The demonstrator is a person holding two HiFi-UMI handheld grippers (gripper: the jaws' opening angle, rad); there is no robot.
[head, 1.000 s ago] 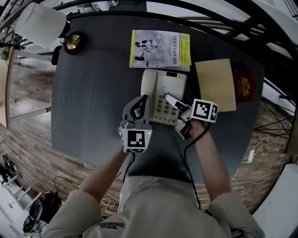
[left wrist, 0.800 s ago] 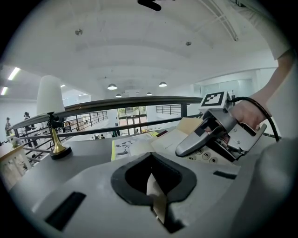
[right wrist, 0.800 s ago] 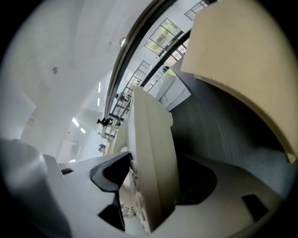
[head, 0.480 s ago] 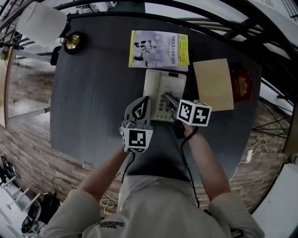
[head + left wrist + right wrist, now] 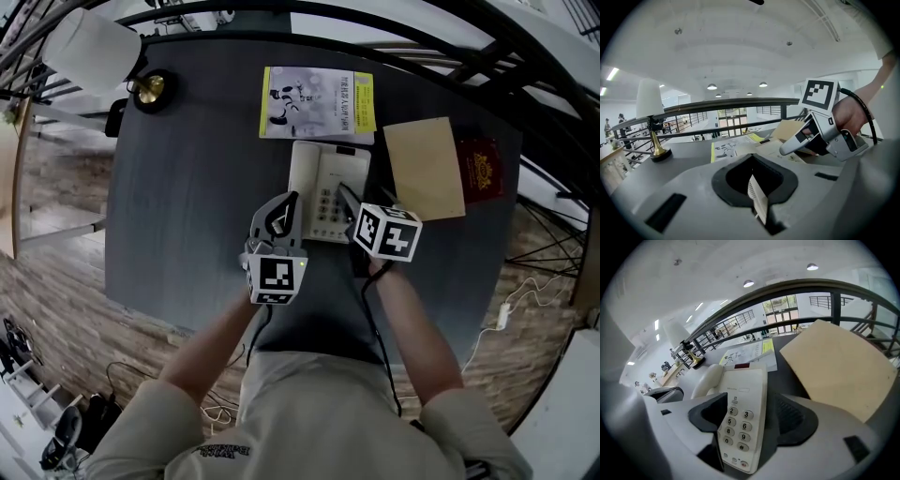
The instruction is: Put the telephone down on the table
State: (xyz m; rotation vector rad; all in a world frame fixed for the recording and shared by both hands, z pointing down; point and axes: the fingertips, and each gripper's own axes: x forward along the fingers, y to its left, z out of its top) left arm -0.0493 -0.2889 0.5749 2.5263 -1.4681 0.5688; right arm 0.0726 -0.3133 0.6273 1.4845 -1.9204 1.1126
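A cream telephone [image 5: 323, 187] lies flat on the dark table [image 5: 187, 187], with its handset [image 5: 705, 380] in the cradle on the left side. My right gripper [image 5: 347, 202] points steeply down over the keypad's near right part. In the right gripper view the right gripper [image 5: 752, 416] is open wide, the keypad [image 5: 738, 425] shows between the jaws, and a strip of table shows beside the right pad. My left gripper [image 5: 287, 202] hovers just left of the phone's near corner. Its jaws [image 5: 752, 157] are shut with nothing seen between them.
A yellow-and-white booklet [image 5: 319, 101] lies behind the phone. A tan envelope [image 5: 424, 169] and a red passport [image 5: 480, 169] lie to its right. A brass-based lamp [image 5: 150, 89] stands at the far left corner. A railing runs behind the table.
My right gripper has rolled and shifted left over the keypad, its marker cube now closer to the phone, and its jaws have widened. The left gripper and the phone have stayed put.
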